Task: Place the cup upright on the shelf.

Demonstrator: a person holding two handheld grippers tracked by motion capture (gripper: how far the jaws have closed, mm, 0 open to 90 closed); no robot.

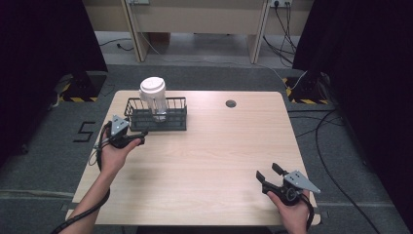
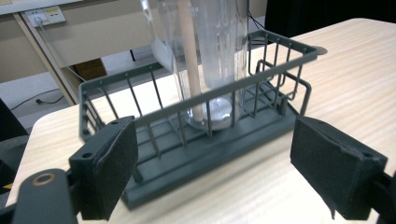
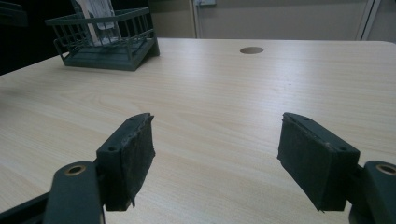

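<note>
Left gripper [image 1: 139, 138] fingers spread, just short of the dark wire basket [image 2: 196, 140] at the counter's [image 1: 204, 161] far left. Clear lidded tumbler [image 1: 154, 100] stands upright inside the basket. Likely light, rigid, slick-walled; take the basket by its stiff rim. Right gripper [image 3: 215, 154] fingers spread, empty, well apart. Tumbler top cut off in the left gripper view; contents unclear.

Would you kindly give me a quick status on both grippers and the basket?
Left gripper open, just short of the wire basket. Clear lidded cup upright inside it. Right gripper open, idle over bare table. Nothing in the way.
</note>
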